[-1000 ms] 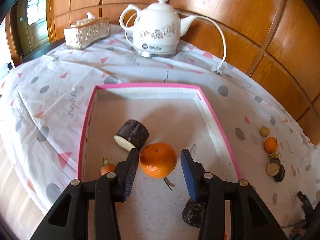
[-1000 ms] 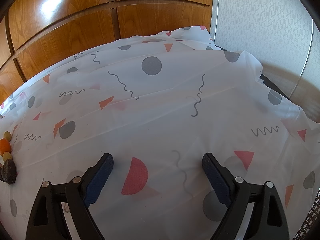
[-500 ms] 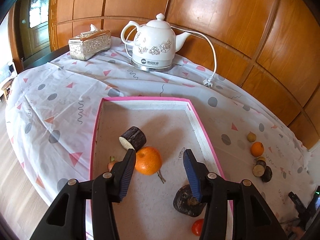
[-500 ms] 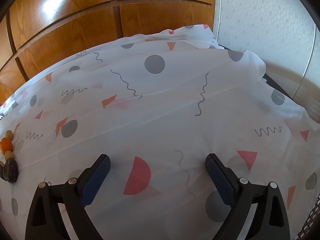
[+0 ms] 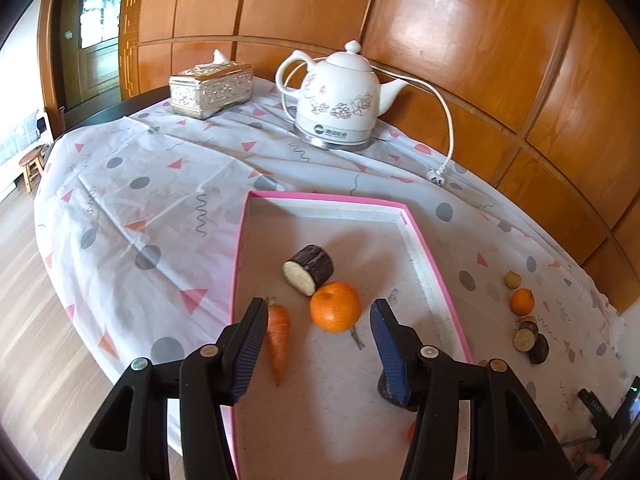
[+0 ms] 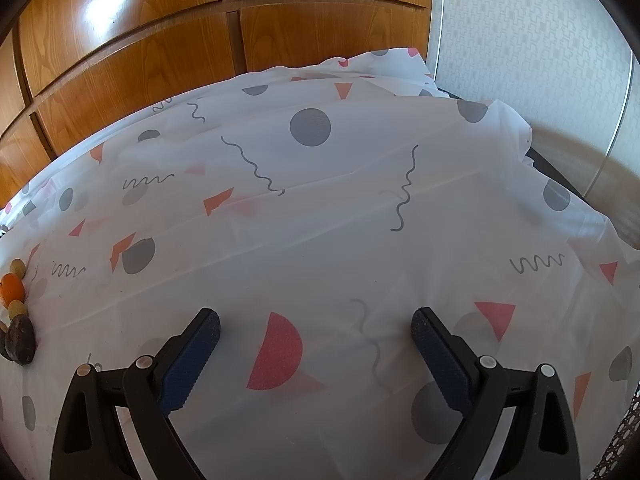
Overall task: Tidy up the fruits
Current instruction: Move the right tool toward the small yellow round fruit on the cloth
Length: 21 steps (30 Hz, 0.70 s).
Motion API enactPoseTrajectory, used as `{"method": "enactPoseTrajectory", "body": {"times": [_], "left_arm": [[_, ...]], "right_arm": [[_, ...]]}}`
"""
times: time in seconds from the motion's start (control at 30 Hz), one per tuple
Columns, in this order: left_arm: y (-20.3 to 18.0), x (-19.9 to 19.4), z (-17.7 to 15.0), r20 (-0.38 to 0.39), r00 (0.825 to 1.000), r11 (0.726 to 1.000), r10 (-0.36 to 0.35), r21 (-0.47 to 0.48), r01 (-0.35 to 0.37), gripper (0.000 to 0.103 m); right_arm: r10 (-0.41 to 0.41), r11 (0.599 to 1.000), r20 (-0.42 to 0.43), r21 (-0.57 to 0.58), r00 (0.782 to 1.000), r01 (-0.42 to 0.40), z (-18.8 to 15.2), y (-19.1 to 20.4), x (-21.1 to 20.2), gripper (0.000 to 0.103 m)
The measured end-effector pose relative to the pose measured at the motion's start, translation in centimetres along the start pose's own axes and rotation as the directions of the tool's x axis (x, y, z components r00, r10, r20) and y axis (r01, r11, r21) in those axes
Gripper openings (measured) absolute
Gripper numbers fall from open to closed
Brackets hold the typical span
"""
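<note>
A table covered by a white tablecloth printed with grey dots and pink triangles. Near its far edge stand a silver tissue box and a white kettle. A pink-rimmed tray sits mid-table. Toward the right edge lies a cluster of small fruits.

tray far half: free | near: orange, carrot
</note>
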<state>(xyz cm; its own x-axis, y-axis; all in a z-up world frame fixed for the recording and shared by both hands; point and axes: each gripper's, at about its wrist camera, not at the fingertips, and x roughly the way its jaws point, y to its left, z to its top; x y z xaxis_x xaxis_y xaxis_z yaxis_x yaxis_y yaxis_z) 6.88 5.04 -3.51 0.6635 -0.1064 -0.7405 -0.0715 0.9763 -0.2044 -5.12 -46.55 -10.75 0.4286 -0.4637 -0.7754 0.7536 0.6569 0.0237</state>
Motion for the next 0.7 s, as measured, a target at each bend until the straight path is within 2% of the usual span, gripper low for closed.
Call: {"method": "enactPoseTrajectory", "body": {"times": [0.5,0.6,0.67,0.7], "left_arm": [[5.0,-0.2,-1.4,-0.016,0.997,0.992,0.073,-0.101,-0.074,0.054],[5.5,-0.1,-1.8,-0.029,0.996,0.990,0.082,-0.111,-0.085,0.054],[5.8,0.1,-2.0,-0.036,0.996,0.989,0.085,-0.115,-0.088,0.054],[5.8,0.1,-2.1,-0.036,0.996,0.989,0.085,-0.116,-0.089,0.054]], "right_arm": [[-0.009,1.000,-0.017,-0.010,1.000,0.009,0.3,0.2,0.0,0.098],[-0.008,1.000,-0.032,-0.003,0.999,0.008,0.9,0.4,-0.1,0.090],[0.028,1.000,-0.038,-0.009,0.999,-0.028,1.4,1.0,-0.3,0.079],[0.058,0.998,-0.044,-0.015,0.997,-0.059,1.9,1.6,-0.5,0.079]]}}
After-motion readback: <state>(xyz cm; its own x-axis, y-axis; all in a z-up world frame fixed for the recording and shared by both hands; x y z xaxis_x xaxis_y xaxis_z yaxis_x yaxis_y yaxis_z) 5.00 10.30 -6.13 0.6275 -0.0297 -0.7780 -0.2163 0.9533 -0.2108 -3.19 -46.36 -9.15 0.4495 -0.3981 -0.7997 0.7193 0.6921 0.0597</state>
